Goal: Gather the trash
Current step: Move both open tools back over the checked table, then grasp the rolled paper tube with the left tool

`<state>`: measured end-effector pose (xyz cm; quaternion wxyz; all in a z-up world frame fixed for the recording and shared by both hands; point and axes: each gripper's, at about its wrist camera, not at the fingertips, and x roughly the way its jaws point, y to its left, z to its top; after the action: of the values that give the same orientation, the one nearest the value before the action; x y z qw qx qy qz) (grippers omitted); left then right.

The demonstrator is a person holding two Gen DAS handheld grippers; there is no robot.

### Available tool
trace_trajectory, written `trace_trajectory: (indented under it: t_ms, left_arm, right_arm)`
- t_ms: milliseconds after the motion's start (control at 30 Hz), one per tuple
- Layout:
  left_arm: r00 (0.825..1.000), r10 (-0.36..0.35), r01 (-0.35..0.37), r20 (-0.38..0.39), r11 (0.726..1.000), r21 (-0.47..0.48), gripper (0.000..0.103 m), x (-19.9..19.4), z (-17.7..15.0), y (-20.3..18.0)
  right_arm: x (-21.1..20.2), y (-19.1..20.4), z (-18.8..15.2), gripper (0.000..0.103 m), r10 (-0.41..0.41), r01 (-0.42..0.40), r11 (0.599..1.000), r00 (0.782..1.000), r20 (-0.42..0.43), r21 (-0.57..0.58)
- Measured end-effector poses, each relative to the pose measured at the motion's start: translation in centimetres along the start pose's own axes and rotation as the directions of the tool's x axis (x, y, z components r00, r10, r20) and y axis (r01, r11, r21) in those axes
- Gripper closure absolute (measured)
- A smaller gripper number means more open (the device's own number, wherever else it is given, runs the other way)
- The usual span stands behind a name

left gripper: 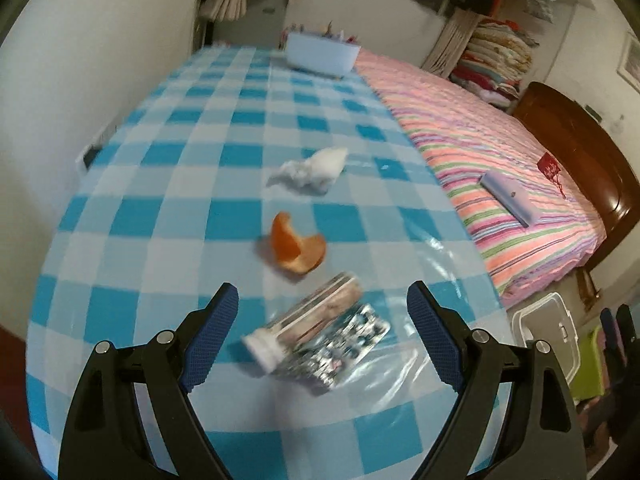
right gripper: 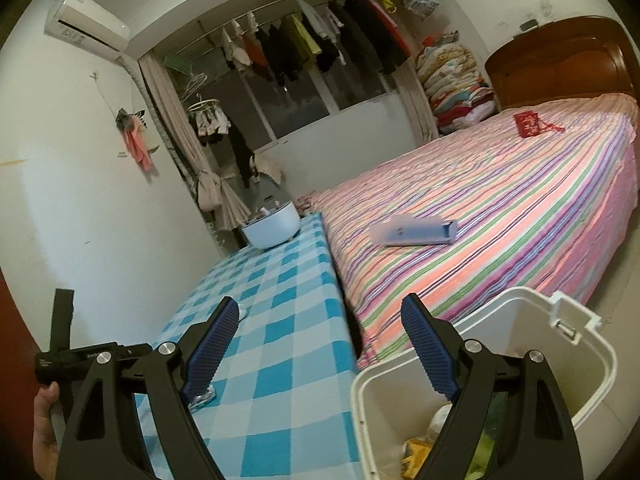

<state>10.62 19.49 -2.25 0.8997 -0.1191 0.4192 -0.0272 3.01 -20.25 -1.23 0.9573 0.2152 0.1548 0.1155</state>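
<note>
In the left wrist view my left gripper (left gripper: 322,322) is open and empty, just above the blue checked table (left gripper: 168,200). Between its fingers lie a clear plastic bottle with a white cap (left gripper: 308,322) and a silver pill blister pack (left gripper: 344,354). Beyond them lie an orange peel (left gripper: 296,246) and a crumpled white tissue (left gripper: 310,170). In the right wrist view my right gripper (right gripper: 320,322) is open and empty, over the gap between the table (right gripper: 276,320) and a white bin (right gripper: 560,372) that holds some trash (right gripper: 416,448).
A pale blue tub (left gripper: 322,52) stands at the table's far end. A bed with a striped cover (left gripper: 480,148) runs along the table's right side, with a lilac box (left gripper: 510,198) on it. The white bin (left gripper: 546,322) stands on the floor by the table's corner.
</note>
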Motion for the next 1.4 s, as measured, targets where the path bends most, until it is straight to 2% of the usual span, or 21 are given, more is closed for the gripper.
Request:
trace_trajectory:
  t_ms: [267, 333, 400, 467, 567, 1400]
  left_arm:
    - [0.994, 0.037, -0.03, -0.106, 0.998, 0.063, 0.02, 2.8, -1.4, -0.6]
    - [0.992, 0.051, -0.044, -0.118, 0.997, 0.06, 0.025, 3.1, -1.2, -0.4]
    - [0.989, 0.062, -0.054, -0.135, 0.997, 0.063, 0.036, 3.5, -1.1, 0.0]
    - [0.985, 0.064, -0.054, -0.162, 0.996, 0.064, 0.039, 4.2, -1.4, 0.4]
    - [0.978, 0.084, -0.07, -0.192, 0.994, 0.079, 0.039, 5.1, -1.8, 0.5]
    - [0.967, 0.023, 0.008, -0.253, 0.993, 0.122, 0.035, 5.9, -1.6, -2.3]
  right_arm:
    - [0.6, 0.8, -0.7, 0.022, 0.025, -0.025, 1.0, 1.0, -0.017, -0.009]
    - [0.7, 0.9, -0.8, 0.022, 0.027, -0.027, 1.0, 1.0, -0.017, -0.016]
    - [0.7, 1.0, -0.9, 0.022, 0.027, -0.027, 0.999, 1.0, -0.016, -0.019]
    - [0.8, 0.9, -0.9, 0.022, 0.027, -0.028, 1.0, 0.999, -0.019, -0.015]
    - [0.8, 0.9, -0.9, 0.022, 0.031, -0.031, 0.999, 0.999, -0.022, -0.008]
    - [1.8, 0.9, -1.7, 0.022, 0.049, -0.049, 0.999, 0.997, -0.056, 0.01]
